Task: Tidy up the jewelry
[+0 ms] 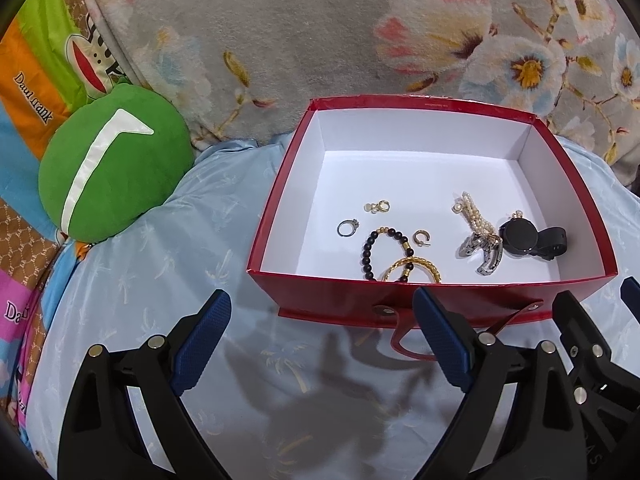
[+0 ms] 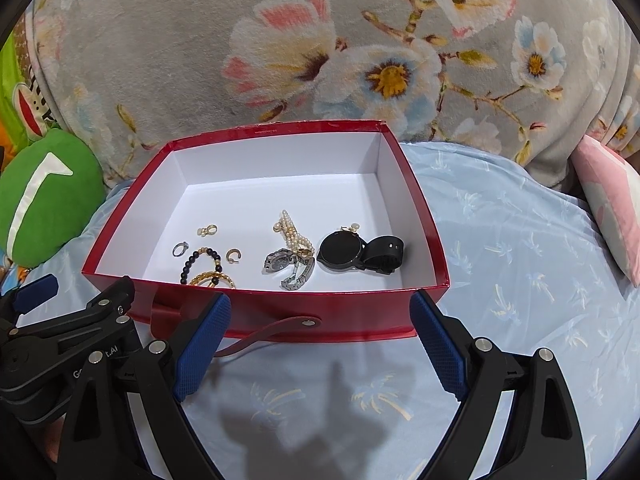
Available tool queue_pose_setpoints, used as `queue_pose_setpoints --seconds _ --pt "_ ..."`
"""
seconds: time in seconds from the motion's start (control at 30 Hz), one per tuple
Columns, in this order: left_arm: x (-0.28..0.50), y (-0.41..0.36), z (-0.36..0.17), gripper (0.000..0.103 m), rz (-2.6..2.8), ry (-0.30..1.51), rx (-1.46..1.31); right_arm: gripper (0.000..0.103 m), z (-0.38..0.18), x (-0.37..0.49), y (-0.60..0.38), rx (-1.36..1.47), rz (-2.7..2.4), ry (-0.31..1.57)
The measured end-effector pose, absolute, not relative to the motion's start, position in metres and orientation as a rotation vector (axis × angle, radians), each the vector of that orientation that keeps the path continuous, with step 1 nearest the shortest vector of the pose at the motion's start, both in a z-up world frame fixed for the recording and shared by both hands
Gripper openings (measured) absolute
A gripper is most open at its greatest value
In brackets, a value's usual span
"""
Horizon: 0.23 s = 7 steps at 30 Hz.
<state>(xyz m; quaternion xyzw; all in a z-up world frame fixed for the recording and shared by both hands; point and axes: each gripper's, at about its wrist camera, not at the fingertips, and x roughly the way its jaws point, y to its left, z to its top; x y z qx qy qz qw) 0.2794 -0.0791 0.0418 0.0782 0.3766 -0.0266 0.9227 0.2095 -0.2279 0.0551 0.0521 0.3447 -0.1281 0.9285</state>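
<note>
Red box (image 1: 432, 300), open-topped and white inside, sitting on a pale blue sheet (image 1: 160, 264) with a palm-tree print. Inside, toward the near wall: silver ring (image 1: 347, 227) at far left, small gold clasp (image 1: 378, 206) just beyond it, black bead bracelet (image 1: 382, 252) touching a gold bangle (image 1: 416, 268) partly hidden by the near wall, gold hoop earring (image 1: 421, 237) just right of the beads. Further right, pearl strand (image 1: 476, 212) lying over a silver watch (image 1: 486, 250), then a black smartwatch (image 1: 528, 240) nearest the right wall, touching the pearl-and-metal tangle. Far half of the box floor bare. Red strap (image 2: 272, 330) snapped to the outer front wall, drooping onto the sheet.

Left gripper (image 1: 322, 338) released, blue pads spread wide, hovering near the front wall, left of centre, holding nothing. Right gripper (image 2: 320, 340) likewise released and empty, pads wide apart before the same wall; seen side by side in both wrist views.

Beyond the box, grey floral blanket (image 2: 320, 60). Green round cushion (image 1: 112, 168) at left, against a multicoloured striped cloth (image 1: 28, 92). Pink pillow (image 2: 612, 200) at far right.
</note>
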Motion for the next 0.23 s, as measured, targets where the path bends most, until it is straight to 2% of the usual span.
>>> queue_pose_setpoints --seconds 0.23 --pt "0.283 -0.079 0.0388 0.089 -0.057 0.795 0.155 0.088 0.052 0.2087 -0.2271 0.098 -0.265 0.705"
